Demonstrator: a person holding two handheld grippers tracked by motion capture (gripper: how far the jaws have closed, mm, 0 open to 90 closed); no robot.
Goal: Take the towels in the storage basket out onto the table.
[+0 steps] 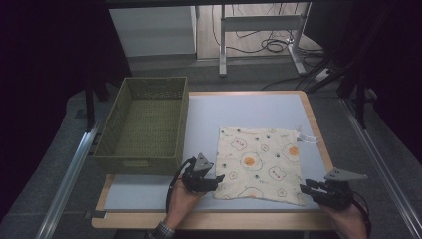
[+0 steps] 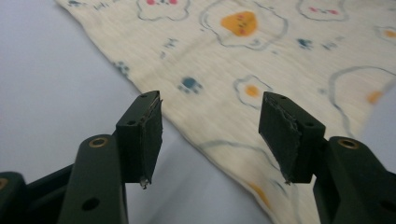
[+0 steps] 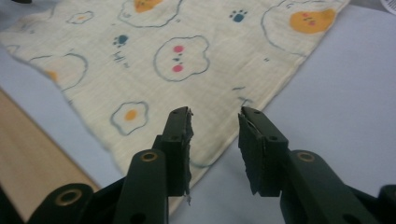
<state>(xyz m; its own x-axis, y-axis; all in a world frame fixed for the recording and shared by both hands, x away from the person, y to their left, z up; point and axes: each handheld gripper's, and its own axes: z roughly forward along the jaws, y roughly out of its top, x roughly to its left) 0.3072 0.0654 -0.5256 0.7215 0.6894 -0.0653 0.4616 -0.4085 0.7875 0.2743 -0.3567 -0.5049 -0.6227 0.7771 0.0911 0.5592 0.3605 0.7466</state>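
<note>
High view alone shows the basket beside the cloth.

My right gripper held its jaws parted above the cloth's corner at lower centre, gripping nothing, pale worktop right.

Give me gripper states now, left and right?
Left gripper: open, holding nothing, jaws at the cloth's near edge.
Right gripper: open, holding nothing, jaws at the cloth's corner.
</note>
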